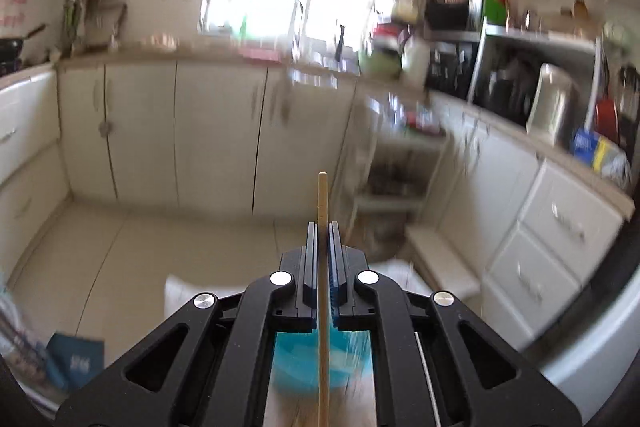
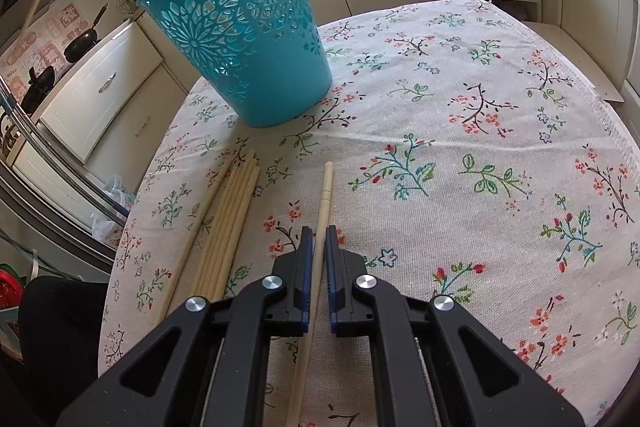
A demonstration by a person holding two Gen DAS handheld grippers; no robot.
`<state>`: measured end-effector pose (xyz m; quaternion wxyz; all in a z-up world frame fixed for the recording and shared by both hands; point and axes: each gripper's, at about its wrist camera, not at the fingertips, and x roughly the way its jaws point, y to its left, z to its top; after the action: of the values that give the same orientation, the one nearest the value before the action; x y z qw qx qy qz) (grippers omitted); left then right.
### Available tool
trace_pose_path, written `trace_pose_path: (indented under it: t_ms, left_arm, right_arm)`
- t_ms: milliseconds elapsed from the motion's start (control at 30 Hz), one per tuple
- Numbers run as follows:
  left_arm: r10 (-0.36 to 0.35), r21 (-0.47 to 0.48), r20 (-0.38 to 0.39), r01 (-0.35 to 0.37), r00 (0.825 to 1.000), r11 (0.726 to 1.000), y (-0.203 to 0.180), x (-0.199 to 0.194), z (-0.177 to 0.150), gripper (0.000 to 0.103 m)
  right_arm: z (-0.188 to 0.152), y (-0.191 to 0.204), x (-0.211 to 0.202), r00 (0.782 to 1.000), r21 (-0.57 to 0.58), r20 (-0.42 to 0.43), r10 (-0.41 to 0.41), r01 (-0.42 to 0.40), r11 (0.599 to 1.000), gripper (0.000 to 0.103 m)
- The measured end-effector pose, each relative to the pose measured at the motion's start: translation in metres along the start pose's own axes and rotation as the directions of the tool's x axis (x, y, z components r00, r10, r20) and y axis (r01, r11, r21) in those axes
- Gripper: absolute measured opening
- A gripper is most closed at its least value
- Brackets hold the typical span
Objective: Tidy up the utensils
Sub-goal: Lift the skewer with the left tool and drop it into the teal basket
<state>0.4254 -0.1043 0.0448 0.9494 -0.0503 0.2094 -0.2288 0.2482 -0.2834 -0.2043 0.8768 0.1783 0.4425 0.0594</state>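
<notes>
A: Left gripper (image 1: 322, 227), jaws?
B: Clamped narrow on one chopstick (image 1: 322, 203). It runs straight through the jaws, tip poking out past them, rest trailing back under. Blue bin (image 1: 320, 359) shows blurred just below and behind the jaws.

A: Right gripper (image 2: 319, 239)?
B: Jaws narrow, straddling a pale chopstick (image 2: 325, 195) that lies flat on the surface (image 2: 460, 155). Small gaps show on both sides, so I judge it not pinched yet.

A: Handling?
B: Looks light, stiff, thin, smooth, so likely to pivot or slip. Grip mid-shaft, where the jaws sit now.

A: Left of the right jaws?
B: Loose bundle of chopsticks (image 2: 230, 223), side by side, touching, on the cloth.

A: Farther out?
B: Blue bin (image 2: 244, 27) ahead-left of the jaws, upright, cut-out flower walls. Rim faces away, so contents: cannot tell.
</notes>
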Motion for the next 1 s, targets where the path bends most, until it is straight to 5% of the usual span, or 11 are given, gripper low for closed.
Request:
trace_pose_path:
  t_ms: [67,167,367,633,700,867,1000]
  left_arm:
    - [0.044,0.005,0.095,-0.045,0.995,0.999,-0.009,0.014,0.011,0.005]
    - [0.096,0.015,0.126,-0.098,0.987,0.995,-0.016,0.044,0.010,0.005]
    - [0.147,-0.014,0.036,-0.147,0.988,0.989,-0.008,0.094,-0.026,0.005]
    - [0.190,0.028,-0.077,-0.188,0.979,0.982,0.009,0.104,-0.066,0.006]
    - [0.202,0.032,-0.114,-0.200,0.973,0.979,0.016,0.098,-0.076,0.011]
    - [0.218,0.000,-0.134,-0.220,0.967,0.976,0.028,0.059,-0.092,0.047]
    - [0.211,-0.042,-0.128,-0.218,0.969,0.975,0.043,0.025,-0.109,0.054]
  right_arm:
    - [0.000,0.001,0.000,1.000,-0.008,0.002,-0.006,0.006,1.000,0.007]
    - [0.000,0.001,0.000,1.000,-0.015,0.004,-0.010,0.011,1.000,0.007]
    - [0.001,-0.002,0.000,1.000,-0.011,0.001,-0.002,0.002,1.000,0.007]
    - [0.001,-0.001,0.001,1.000,-0.017,0.003,-0.007,0.007,1.000,0.007]
    - [0.001,-0.001,0.001,1.000,-0.017,0.003,-0.006,0.006,1.000,0.007]
    - [0.004,-0.001,0.001,1.000,-0.014,-0.014,0.021,-0.021,1.000,0.019]
    - [0.002,0.014,0.002,0.998,-0.102,-0.007,-0.067,0.065,0.993,0.012]
